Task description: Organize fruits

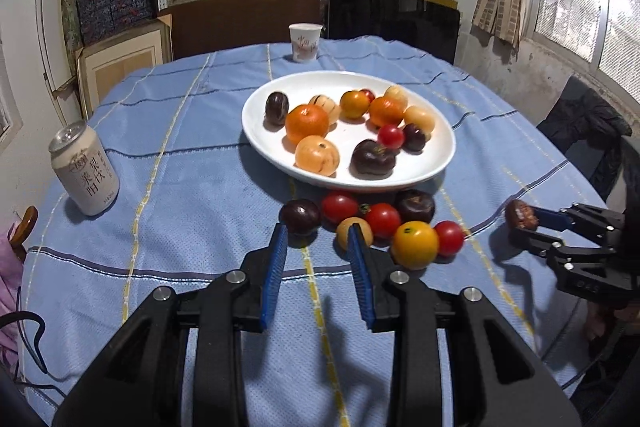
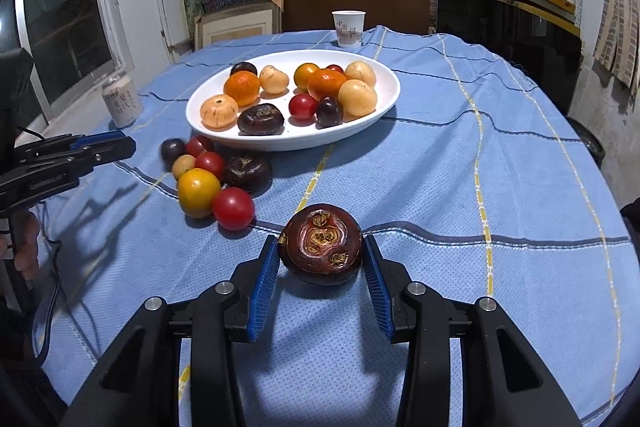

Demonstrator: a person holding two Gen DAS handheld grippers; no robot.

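Note:
A white oval plate (image 1: 256,131) (image 2: 384,99) holds several fruits: oranges, pale, red and dark ones. In front of it a loose cluster lies on the cloth, with a yellow fruit (image 1: 414,245) (image 2: 198,191), red tomatoes (image 1: 383,219) and dark fruits (image 1: 299,215). My right gripper (image 2: 320,259) is shut on a dark brown fruit (image 2: 321,243), held above the cloth; it also shows in the left wrist view (image 1: 520,214). My left gripper (image 1: 318,243) is open and empty, just short of the cluster.
A drink can (image 1: 85,174) (image 2: 122,101) stands at the table's left. A paper cup (image 1: 305,42) (image 2: 349,28) stands behind the plate. The blue striped tablecloth (image 1: 180,147) covers the round table. Shelves and boards stand behind; a dark chair (image 1: 588,131) is on the right.

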